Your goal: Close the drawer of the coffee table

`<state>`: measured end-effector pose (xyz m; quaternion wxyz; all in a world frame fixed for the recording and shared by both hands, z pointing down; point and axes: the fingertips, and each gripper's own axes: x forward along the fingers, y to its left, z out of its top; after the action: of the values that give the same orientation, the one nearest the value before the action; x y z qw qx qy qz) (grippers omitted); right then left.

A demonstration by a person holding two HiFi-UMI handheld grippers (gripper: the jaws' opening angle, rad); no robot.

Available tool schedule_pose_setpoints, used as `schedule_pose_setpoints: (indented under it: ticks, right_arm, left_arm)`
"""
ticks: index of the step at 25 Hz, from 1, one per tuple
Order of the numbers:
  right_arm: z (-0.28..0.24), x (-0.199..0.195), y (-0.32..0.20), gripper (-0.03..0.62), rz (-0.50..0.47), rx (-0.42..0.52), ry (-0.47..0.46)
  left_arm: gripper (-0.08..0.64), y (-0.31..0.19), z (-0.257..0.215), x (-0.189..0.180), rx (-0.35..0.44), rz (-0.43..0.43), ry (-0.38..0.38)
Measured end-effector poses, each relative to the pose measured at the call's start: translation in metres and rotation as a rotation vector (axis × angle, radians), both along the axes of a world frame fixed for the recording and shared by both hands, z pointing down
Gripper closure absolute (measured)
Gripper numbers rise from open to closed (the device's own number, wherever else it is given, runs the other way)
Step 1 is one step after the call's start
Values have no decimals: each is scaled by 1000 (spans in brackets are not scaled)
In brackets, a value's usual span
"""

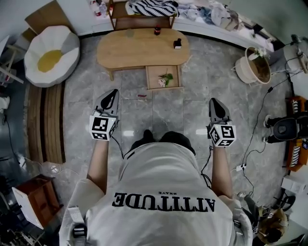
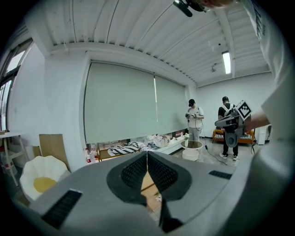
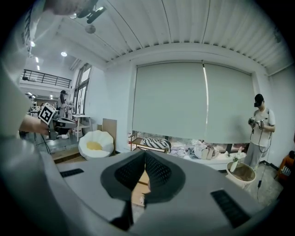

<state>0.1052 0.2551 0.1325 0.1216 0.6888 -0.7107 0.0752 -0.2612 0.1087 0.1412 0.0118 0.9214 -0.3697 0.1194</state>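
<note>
The drawer (image 1: 164, 77) is standing pulled out of the coffee table (image 1: 139, 50) just above the centre of the head view. It is hanging under the table's near edge, right of the table's middle. Its open mouth is facing up and its front panel is pointing down the frame toward me. Its slide line is running up and down the frame, crossing the table's long axis, which is lying left to right. A few small things, green and pale, are lying inside it; I cannot tell what they are. A dark bottle (image 1: 157, 30) and a small black object (image 1: 177, 44) are sitting on the tabletop. Bare grey floor tiles (image 1: 163, 113) are stretching between the drawer front and me, with one small reddish scrap (image 1: 142, 95) lying left of the drawer. I am holding the left gripper (image 1: 113, 91) low and left of the drawer and the right gripper (image 1: 214, 100) low and right of it. Both are well apart from it and pointing up the frame. Each one's jaws are pressing together on themselves alone. A white and yellow cushion seat (image 1: 50, 55) is crowding the upper left, and a pale round basket (image 1: 253, 66) is standing at the upper right. A shelf with striped cloth (image 1: 153, 7) is running behind the table.
</note>
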Motion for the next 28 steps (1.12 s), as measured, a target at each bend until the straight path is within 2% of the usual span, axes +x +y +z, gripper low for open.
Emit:
schedule_pose_setpoints:
  ticks: [11,22,28]
  right_arm:
    - [22,14,-28,572,-8,-28,-36]
    - [31,42,-111,572,-85,-22,-64]
    - [40,70,-154,572,-119,-43,-73]
  left_arm:
    - [538,-20,16,8,-44,-34,-14]
    - [538,-64,14,40,-36,-80,-3]
    - [538,-95,29,70,-85,-112,-23]
